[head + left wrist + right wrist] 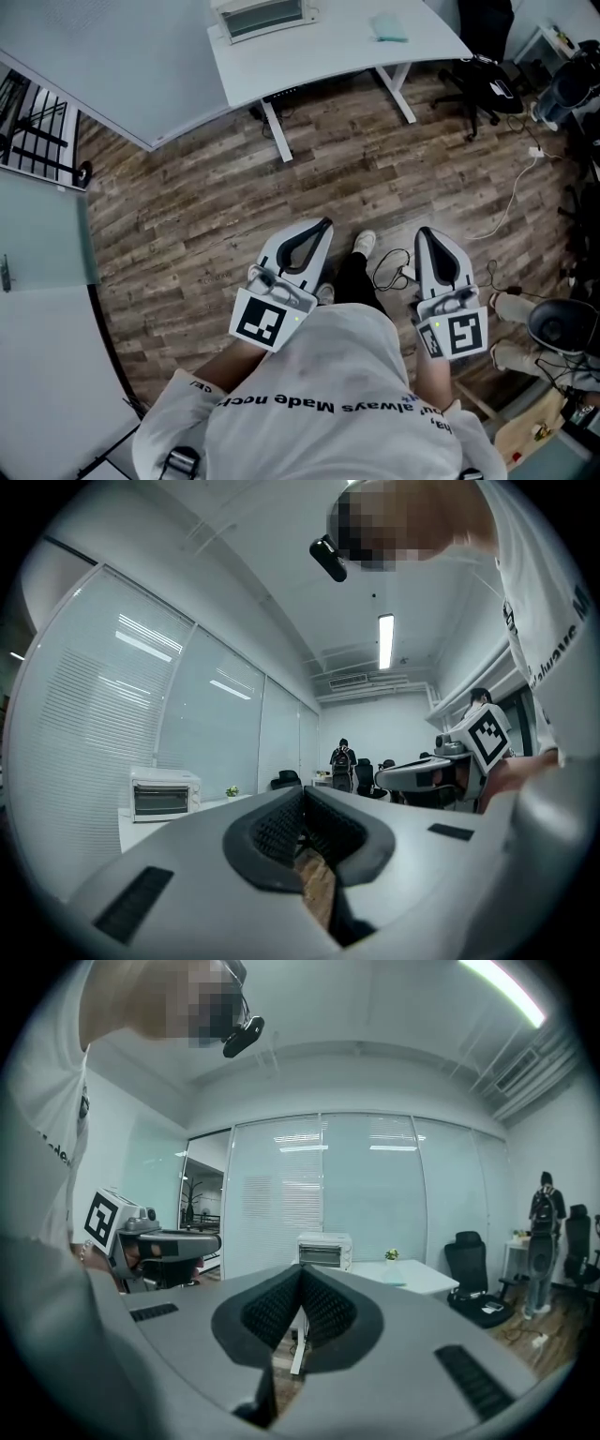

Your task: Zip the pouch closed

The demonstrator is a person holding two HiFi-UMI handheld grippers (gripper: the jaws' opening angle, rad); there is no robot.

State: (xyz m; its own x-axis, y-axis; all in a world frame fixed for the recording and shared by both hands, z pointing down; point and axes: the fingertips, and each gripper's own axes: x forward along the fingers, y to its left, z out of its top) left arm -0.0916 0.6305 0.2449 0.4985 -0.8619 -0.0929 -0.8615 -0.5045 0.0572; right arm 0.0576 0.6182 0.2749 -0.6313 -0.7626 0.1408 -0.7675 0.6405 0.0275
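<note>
The pouch — seemingly the pale flat piece on the white worktop — looks light and floppy, best pinched at its zip pull, while left claw and right claw are pressed together, empty, well apart from it.

Left claw looks matt plastic; floor, wood.

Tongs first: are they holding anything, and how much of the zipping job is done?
Nothing looks done. In hand: nothing. The left tongs and right tongs are both shut and empty, held over the wooden floor, short of the white table. A pale green thing on that table may be the pouch; too small to tell. To do: reaching it, gripping it, pulling the zip.
</note>
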